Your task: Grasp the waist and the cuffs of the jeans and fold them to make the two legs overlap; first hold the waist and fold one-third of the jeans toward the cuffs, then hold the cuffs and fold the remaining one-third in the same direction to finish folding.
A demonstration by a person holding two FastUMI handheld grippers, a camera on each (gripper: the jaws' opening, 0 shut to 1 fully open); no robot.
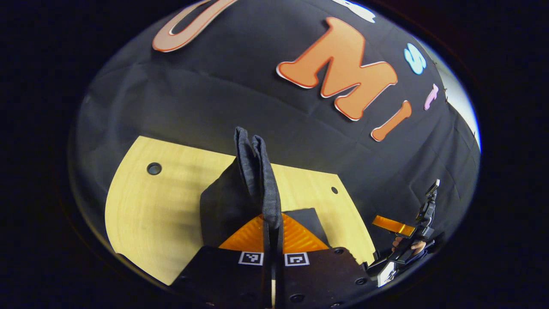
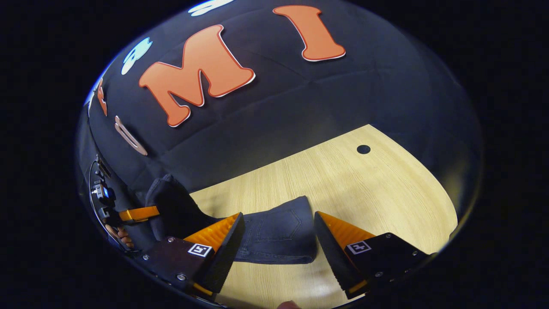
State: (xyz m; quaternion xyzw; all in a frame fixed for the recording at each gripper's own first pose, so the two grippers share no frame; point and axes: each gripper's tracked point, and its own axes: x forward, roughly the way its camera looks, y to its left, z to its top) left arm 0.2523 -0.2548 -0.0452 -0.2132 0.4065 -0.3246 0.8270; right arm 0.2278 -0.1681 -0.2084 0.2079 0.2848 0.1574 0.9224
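Note:
Dark jeans [image 2: 279,234] lie on the wooden table [image 2: 364,189], with a back pocket facing up. My right gripper [image 2: 279,216] is open, a finger on either side of that pocket end, just above the cloth. My left gripper [image 1: 272,223] is shut on a doubled edge of the jeans [image 1: 257,171], which stands up from between its fingers above the table [image 1: 163,214]. In the right gripper view the left gripper [image 2: 137,213] holds that lifted bunch of jeans at the far left. In the left gripper view the right gripper [image 1: 407,231] is at the lower right, held by a hand.
The table has a round hole [image 2: 363,149] toward the back right and another hole [image 1: 154,168] at the back left. The black booth wall rises directly behind the table. Bare wood lies to the right of the jeans.

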